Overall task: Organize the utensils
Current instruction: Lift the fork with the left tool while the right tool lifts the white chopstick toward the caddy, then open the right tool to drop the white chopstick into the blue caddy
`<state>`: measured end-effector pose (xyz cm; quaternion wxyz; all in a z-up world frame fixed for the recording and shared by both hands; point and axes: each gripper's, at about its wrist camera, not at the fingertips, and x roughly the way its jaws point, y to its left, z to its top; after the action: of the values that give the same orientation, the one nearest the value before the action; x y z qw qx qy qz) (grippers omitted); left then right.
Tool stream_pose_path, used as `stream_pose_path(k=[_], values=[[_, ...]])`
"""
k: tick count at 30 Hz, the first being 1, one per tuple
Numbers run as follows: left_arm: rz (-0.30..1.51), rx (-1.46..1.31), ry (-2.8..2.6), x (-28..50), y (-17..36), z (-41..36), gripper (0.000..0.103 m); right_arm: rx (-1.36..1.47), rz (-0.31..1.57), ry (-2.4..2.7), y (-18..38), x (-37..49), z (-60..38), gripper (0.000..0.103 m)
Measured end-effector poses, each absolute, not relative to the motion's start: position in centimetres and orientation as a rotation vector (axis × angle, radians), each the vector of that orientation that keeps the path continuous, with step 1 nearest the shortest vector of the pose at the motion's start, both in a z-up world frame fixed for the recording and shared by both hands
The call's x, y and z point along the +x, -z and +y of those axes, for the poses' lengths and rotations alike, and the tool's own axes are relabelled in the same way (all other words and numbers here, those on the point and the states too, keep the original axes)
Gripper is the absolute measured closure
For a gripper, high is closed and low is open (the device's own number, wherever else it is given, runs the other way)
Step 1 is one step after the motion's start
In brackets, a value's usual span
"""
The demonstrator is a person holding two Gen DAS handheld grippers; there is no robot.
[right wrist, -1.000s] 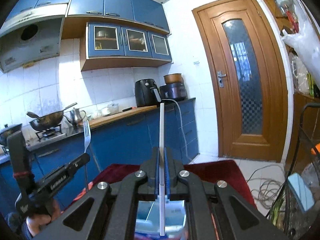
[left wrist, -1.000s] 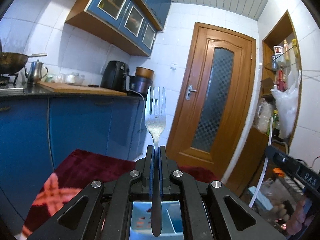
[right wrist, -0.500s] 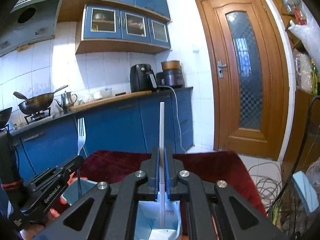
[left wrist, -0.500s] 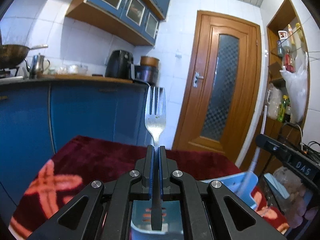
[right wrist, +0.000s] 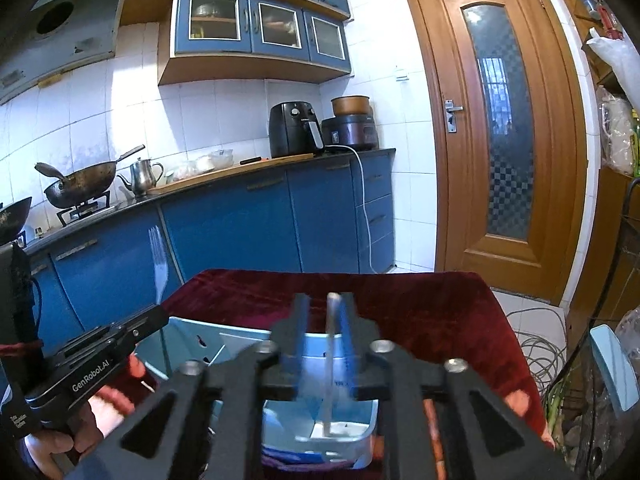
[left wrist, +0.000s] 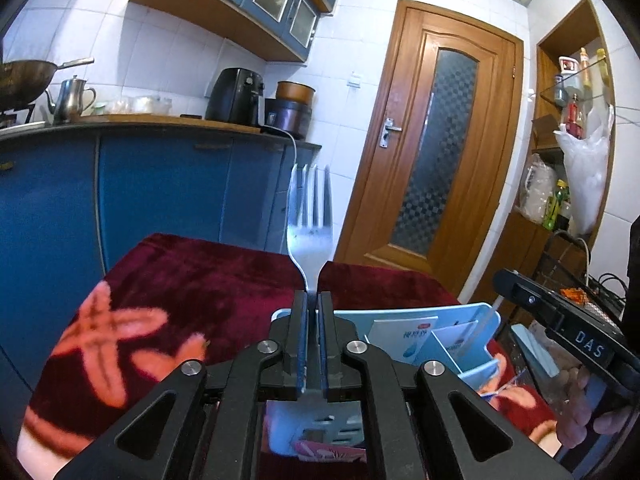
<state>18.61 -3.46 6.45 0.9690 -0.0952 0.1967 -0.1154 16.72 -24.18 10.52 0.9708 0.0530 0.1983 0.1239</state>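
The light-blue utensil holder [left wrist: 472, 320] on the red patterned cloth [left wrist: 208, 280] is the landmark here; both grippers hang right above it.

The left gripper [left wrist: 313, 300] has just been opening its jaws, and a narrow gap shows on each side of the fork [left wrist: 310, 220]. The fork stands upright between the 2 fingers, tines up, its handle running down toward the holder's perforated floor (whether the pads still touch the handle I cannot tell). Paper sachets [left wrist: 404, 338] stand in the holder's compartment to the right of this gripper.

The right gripper [right wrist: 323, 308] has also just been opening, and its jaws are plainly spread. The white chopstick [right wrist: 332, 344] stands upright between them, close against the right finger and clear of the left one, its lower end down inside a compartment of the holder [right wrist: 192, 344]. It is motion-blurred.

Behind the holder stand blue cabinets [right wrist: 240, 232] and a wooden door [right wrist: 496, 120].
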Motion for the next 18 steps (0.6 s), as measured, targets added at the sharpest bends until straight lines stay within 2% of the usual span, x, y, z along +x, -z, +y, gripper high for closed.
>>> stream_pose_path(k=[4,5,18], values=[[0.406,-0.191,0.235,17.8,-6.7,-3.2,0.074,0.117,0.393,-0.253,-10.9,15.9,-24.3,0.075],[0.411,-0.192,0.238,17.6,-6.8,-3.2,0.073,0.120,0.390,-0.254,-11.0,15.5,-24.4,0.074],[0.429,-0.206,0.247,16.0,-8.2,-1.7,0.072,0.170,0.406,-0.253,-11.5,11.8,-25.1,0.067]])
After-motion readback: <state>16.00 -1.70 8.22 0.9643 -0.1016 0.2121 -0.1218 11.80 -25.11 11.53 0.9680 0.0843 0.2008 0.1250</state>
